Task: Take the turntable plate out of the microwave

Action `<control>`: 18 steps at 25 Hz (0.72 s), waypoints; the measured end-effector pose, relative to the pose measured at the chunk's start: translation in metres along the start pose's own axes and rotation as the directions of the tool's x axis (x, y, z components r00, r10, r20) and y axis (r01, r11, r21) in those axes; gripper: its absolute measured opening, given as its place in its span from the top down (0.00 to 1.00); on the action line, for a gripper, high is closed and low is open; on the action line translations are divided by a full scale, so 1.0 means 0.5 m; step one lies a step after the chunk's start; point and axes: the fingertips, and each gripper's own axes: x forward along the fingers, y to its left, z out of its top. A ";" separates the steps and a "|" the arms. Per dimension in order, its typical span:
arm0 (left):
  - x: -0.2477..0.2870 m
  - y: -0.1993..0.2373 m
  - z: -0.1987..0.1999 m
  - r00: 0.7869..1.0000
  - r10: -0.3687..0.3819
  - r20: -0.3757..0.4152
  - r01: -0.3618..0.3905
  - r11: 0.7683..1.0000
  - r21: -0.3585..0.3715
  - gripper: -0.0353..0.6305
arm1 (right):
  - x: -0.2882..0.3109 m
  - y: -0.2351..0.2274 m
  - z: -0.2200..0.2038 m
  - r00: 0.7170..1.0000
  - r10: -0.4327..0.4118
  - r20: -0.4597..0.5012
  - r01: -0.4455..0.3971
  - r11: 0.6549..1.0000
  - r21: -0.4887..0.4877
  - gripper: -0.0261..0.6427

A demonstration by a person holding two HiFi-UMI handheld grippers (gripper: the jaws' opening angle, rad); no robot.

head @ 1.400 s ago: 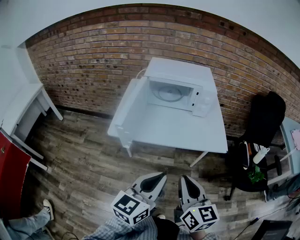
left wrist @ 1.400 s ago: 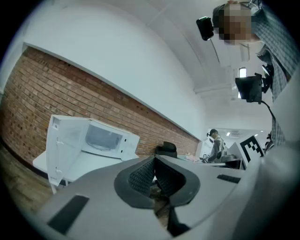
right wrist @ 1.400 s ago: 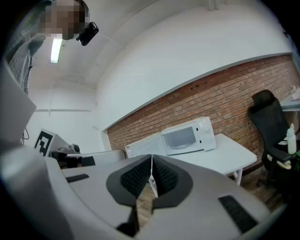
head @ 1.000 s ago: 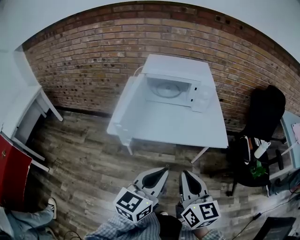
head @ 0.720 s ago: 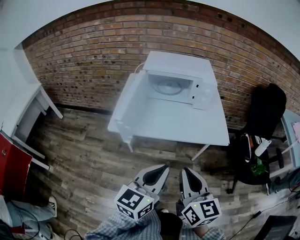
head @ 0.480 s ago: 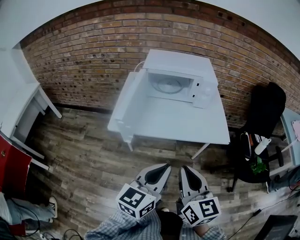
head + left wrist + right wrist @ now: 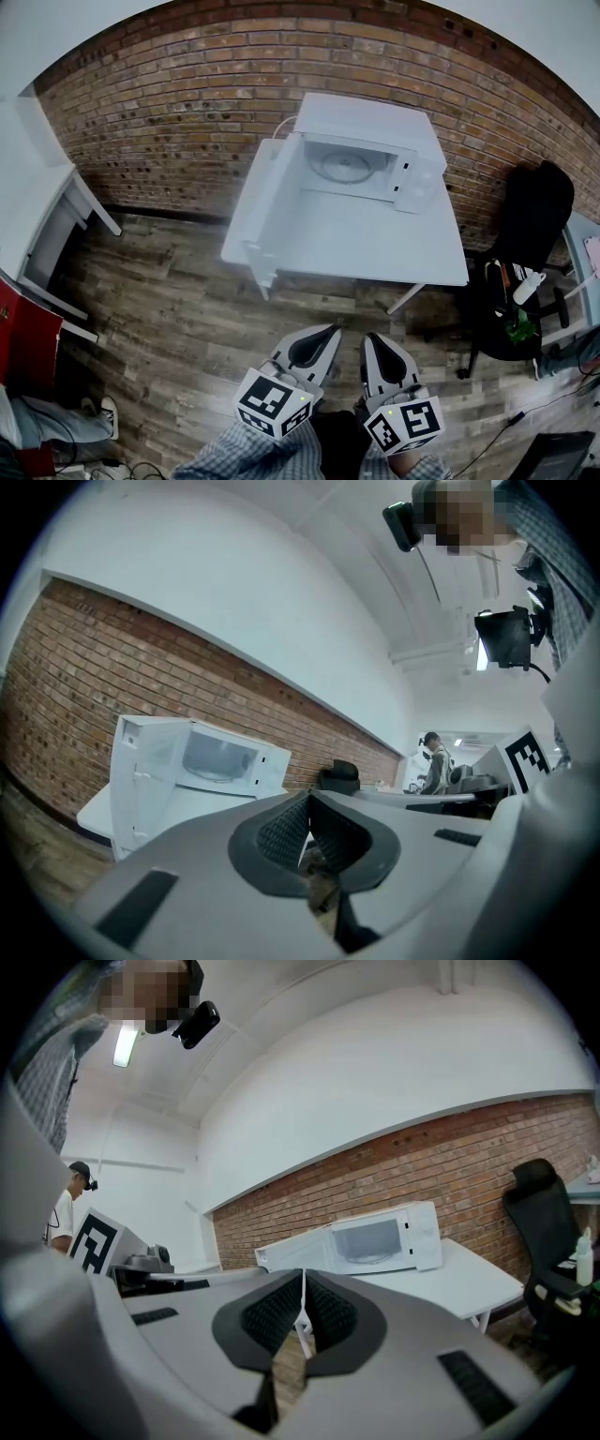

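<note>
Left hand-held gripper [image 7: 328, 332] and right hand-held gripper [image 7: 371, 339] clenched, empty, short of tabletop [image 7: 356, 246]. Turntable plate [image 7: 340, 166] inside open microwave [image 7: 370, 117], tabletop's far edge. Approach step; next likely: close in, unclench, reach inside.

Turntable plate [image 7: 343, 167]: well ahead of the left gripper [image 7: 330, 329] fingertips, inside the microwave [image 7: 370, 122]; detail too small to tell. Red unit [image 7: 23, 328], far left of those fingers: cut by the frame edge. Checked sleeves [image 7: 248, 457] behind them: cut at the bottom edge.

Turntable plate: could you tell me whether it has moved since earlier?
No: the turntable plate still lies inside the open microwave on the table.
</note>
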 end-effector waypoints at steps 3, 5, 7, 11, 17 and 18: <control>-0.003 0.025 -0.009 1.000 0.011 -0.011 -0.011 1.000 -0.001 0.93 | 0.009 -0.008 -0.017 1.000 -0.028 -0.010 0.028 0.999 0.015 0.93; 0.001 0.042 -0.019 1.000 0.023 -0.018 -0.024 1.000 -0.018 0.93 | 0.017 -0.018 -0.027 0.999 -0.039 -0.017 0.040 0.999 0.025 0.93; 0.012 0.056 -0.027 0.999 0.031 -0.024 -0.031 0.999 -0.026 0.93 | 0.030 -0.033 -0.032 0.999 -0.043 -0.021 0.044 0.999 0.028 0.93; 0.056 0.080 -0.028 0.999 0.038 -0.030 -0.039 0.999 -0.022 0.93 | 0.073 -0.071 -0.029 0.999 -0.039 -0.020 0.040 0.999 0.034 0.93; 0.190 0.128 -0.018 0.998 0.053 -0.043 -0.053 0.998 -0.018 0.93 | 0.167 -0.171 -0.008 0.999 -0.014 -0.030 0.015 0.999 0.043 0.93; 0.216 0.135 -0.014 0.998 0.054 -0.046 -0.054 0.998 -0.015 0.93 | 0.185 -0.190 -0.003 0.999 -0.006 -0.035 0.007 0.999 0.047 0.93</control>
